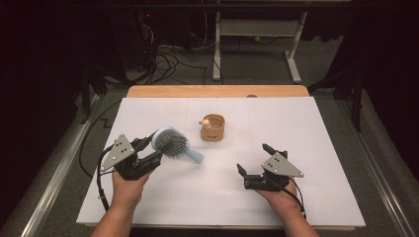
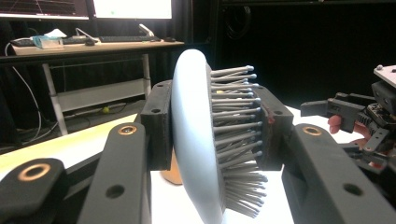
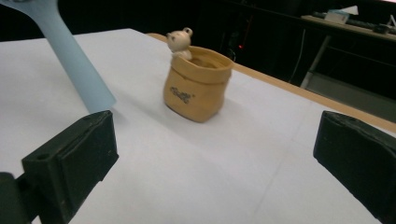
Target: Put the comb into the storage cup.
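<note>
The left gripper [image 1: 146, 150] has the pale blue hairbrush [image 1: 170, 142] pinched by its head, one jaw on the smooth back and one in the bristles, lifted off the white table [image 1: 296, 123] with the handle slanting down toward the right gripper [image 1: 254, 160], whose jaws stand spread and empty. So the pick-up looks done, and I judge what is left is a handover or dropping the handle into the tan bear-topped pot [image 1: 213, 128] standing well apart behind. The pot bears small dark lettering, too blurred to read
</note>
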Demonstrator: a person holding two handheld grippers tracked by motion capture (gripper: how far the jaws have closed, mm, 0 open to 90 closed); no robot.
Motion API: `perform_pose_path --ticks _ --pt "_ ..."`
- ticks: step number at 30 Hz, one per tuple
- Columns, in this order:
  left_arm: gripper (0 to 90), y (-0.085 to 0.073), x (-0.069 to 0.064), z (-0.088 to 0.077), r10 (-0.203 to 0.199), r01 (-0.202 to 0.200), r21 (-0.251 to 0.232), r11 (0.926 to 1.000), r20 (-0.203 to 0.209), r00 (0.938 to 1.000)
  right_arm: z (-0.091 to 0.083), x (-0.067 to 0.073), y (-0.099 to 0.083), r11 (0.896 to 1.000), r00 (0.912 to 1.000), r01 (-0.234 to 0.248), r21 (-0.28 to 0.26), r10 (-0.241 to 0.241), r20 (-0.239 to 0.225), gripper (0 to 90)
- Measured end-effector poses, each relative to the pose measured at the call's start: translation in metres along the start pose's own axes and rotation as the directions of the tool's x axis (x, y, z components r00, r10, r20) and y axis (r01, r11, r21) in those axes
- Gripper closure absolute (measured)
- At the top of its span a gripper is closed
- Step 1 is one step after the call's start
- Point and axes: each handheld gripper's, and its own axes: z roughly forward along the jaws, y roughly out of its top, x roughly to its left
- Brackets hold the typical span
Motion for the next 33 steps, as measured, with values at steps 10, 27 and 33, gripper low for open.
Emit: perform_pose_path --ticks 10,27,33 --pt "57.5 -0.001 0.006 -0.003 -0.004 0.003 -0.005 1.0000 -0.015 0.9999 -0.014 -0.022 -0.015 0.997 0.9969 -0.070 0.010 0.070 0.036 0.4" --pt "57.5 -0.001 0.012 -0.007 -0.003 0.003 -0.011 0.9999 -0.042 0.9991 -0.045 -0.051 -0.037 0.989 0.9832 -0.145 0.002 0.144 0.113 0.4" --pt "57.5 0.001 0.011 -0.007 -0.017 0.016 -0.028 0.9995 -0.033 0.9993 -0.048 -0.054 -0.038 0.988 0.9807 -0.155 -0.005 0.155 0.119 0.4"
